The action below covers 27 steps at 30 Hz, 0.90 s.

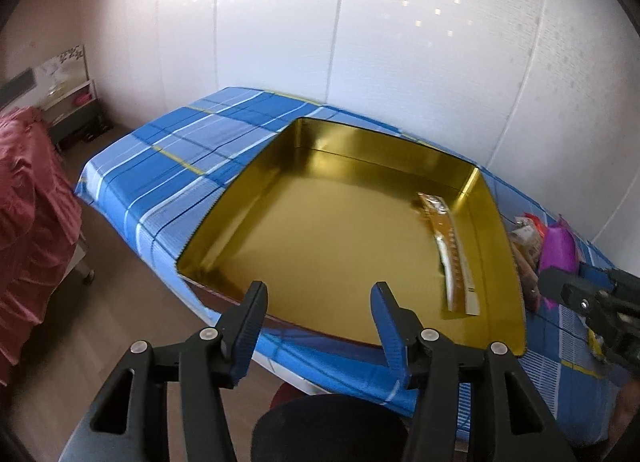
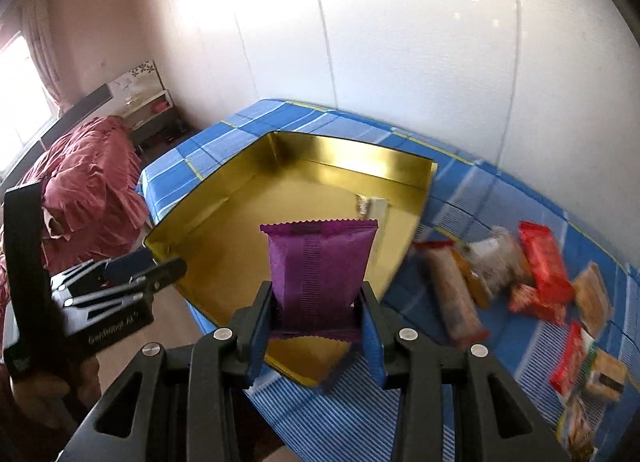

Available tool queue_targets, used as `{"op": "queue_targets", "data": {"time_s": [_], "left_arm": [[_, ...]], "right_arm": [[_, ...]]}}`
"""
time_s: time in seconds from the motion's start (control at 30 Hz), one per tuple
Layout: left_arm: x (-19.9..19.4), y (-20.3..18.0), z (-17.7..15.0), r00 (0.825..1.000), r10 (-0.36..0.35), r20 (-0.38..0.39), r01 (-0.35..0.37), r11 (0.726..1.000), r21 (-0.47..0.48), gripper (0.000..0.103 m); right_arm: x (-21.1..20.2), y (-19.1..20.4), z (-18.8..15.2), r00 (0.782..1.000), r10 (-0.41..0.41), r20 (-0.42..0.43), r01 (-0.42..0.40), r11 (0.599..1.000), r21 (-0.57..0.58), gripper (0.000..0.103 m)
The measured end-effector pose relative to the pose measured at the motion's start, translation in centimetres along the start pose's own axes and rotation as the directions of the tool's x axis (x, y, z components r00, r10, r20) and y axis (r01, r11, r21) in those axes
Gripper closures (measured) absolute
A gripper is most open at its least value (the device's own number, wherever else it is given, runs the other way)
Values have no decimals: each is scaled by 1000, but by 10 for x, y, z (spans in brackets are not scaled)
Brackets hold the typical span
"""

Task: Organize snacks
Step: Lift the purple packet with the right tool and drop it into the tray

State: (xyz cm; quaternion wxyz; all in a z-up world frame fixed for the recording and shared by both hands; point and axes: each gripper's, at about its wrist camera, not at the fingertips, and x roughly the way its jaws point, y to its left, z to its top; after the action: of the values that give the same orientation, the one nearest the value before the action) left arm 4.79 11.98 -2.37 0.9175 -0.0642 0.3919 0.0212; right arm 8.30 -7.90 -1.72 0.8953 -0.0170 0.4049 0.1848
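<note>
nearest to us in the right wrist view, our right gripper has its blue-padded jaws clamped on the lower part of a purple foil snack packet. the packet stands upright, its long axis running up and away from the jaws, with one crimped zigzag end pointing up toward the far wall and the other hanging just below the pads. it is held in the air above the near edge of a shallow square gold metal tin.

in the left wrist view, our left gripper hangs over the near rim of the same tin with its jaws apart and nothing between them.

inside the tin, close to its right wall, lies a long gold-and-white snack stick wrapper. its long axis runs from the near right corner toward the far wall, roughly parallel to that right wall. the rest of the tin floor is bare.

the tin sits on a table covered with a blue, white and yellow checked cloth. to the right of the tin, on the cloth, we see a loose pile of wrapped snacks, red, tan and clear packets among them, blurred and lying at mixed angles.

beyond the table stands a white panelled wall, and off to the left a heap of red fabric.
</note>
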Motion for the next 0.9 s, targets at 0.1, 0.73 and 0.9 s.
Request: {"op": "queue_targets", "data": {"time_s": [0.1,0.73,0.9], "left_arm": [[1,4,-1,1000,8,-3,-8,1000,-7,48],[-13,-42,-9,999,-50,12,48,991,128,48],[-19,-61,-13,997,-76,10,72,980,183,47]], "right_arm": [[19,3,1,999,10,-43,-9,1000,3,59],[-19,-44,-52,992,-122,-10,122,978,169,57],[-29,-65,-74,983,-182,-27,184,959,214,57]]}}
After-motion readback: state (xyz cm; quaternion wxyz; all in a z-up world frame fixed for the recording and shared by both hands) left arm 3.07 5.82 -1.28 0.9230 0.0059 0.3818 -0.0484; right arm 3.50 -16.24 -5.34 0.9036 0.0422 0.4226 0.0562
